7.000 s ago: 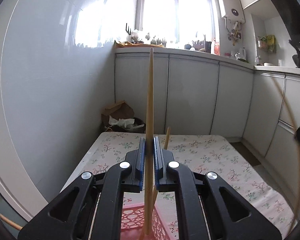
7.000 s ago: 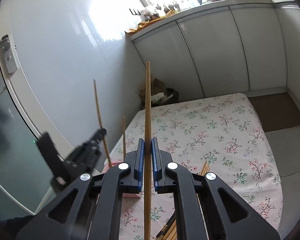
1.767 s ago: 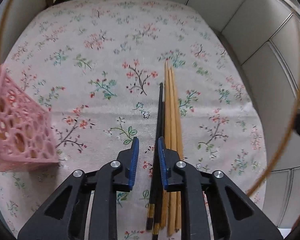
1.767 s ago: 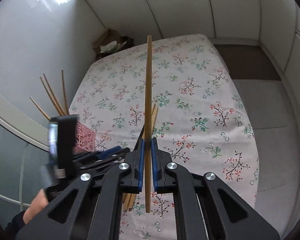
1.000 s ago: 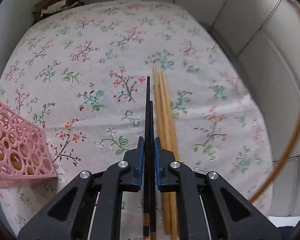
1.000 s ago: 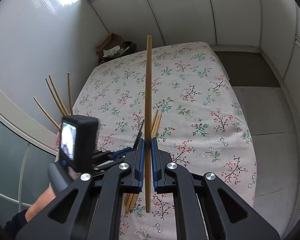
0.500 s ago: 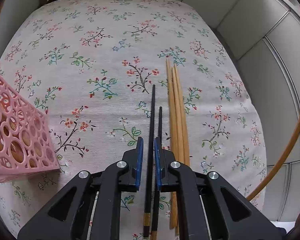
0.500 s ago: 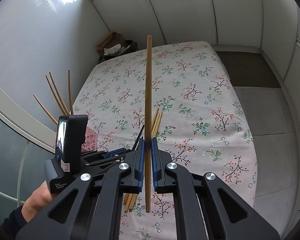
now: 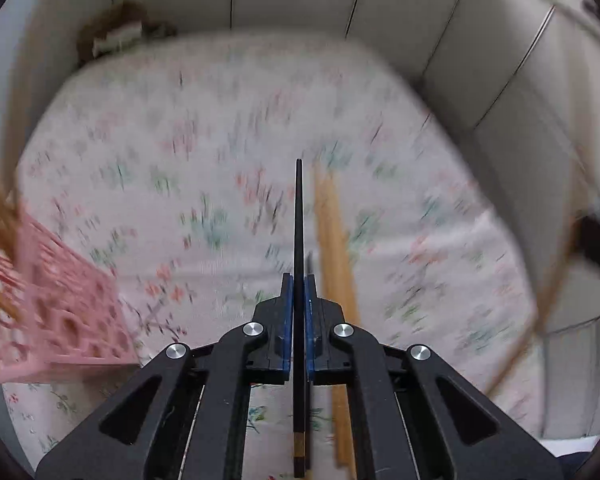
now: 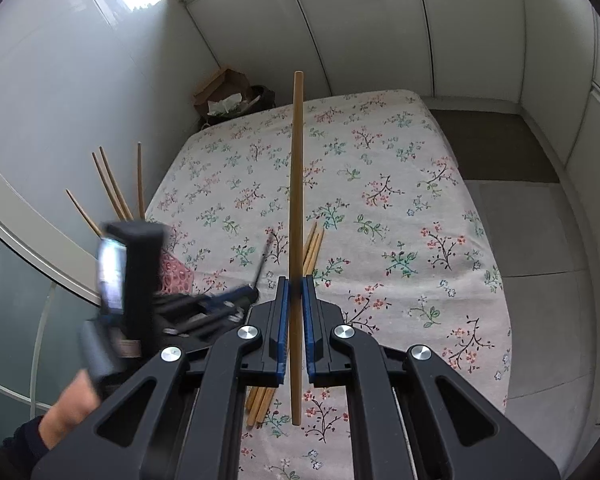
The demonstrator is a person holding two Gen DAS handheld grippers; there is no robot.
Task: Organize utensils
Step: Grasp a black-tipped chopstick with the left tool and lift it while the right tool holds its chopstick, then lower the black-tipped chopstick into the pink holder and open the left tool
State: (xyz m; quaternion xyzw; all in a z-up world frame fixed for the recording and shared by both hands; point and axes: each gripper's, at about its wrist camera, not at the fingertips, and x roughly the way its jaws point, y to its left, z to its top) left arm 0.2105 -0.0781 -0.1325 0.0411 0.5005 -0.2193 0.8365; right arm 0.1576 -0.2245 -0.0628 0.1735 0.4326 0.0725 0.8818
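Chopsticks of pale wood (image 10: 116, 188) stand in my pink perforated plastic basket (image 9: 56, 312) at the left edge of the floral tablecloth (image 10: 400, 208). My left gripper (image 9: 299, 284) is clamped on a slim black chopstick (image 9: 299, 216), above the loose wooden chopsticks (image 9: 334, 232) on the cloth. My right gripper (image 10: 295, 284) pinches a long wooden chopstick (image 10: 297, 168), off the table.
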